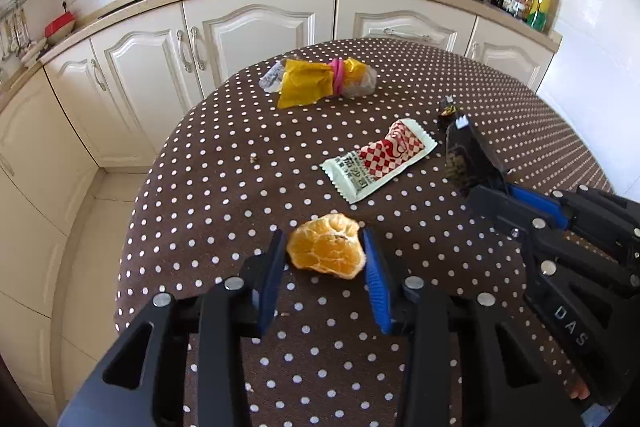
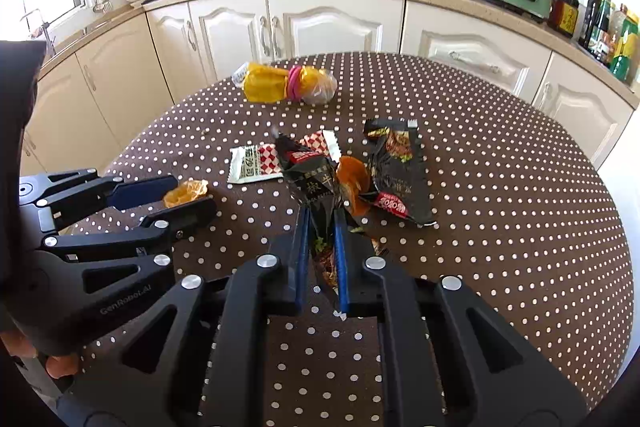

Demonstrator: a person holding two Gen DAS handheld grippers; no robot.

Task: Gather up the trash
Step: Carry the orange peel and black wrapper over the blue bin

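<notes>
The left gripper (image 1: 325, 261) brackets a piece of orange peel (image 1: 326, 251) on the brown polka-dot worktop (image 1: 224, 187); beyond lie a red-checked white sachet (image 1: 378, 159) and a yellow banded wrapper (image 1: 316, 81).

tablecloth (image 1: 224, 187): matt cloth | black wrapper (image 2: 316, 183): glossy (crinkled) plastic | peel (image 1: 326, 253): rough

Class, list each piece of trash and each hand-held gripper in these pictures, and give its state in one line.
Orange peel: on table, between left hand-held gripper pads, touching.
Black wrapper: crumpled, pinched by right hand-held gripper.
Second black wrapper: lying crumpled.
Checked sachet: lying flat.
Yellow bundle: banded, untouched.
</notes>
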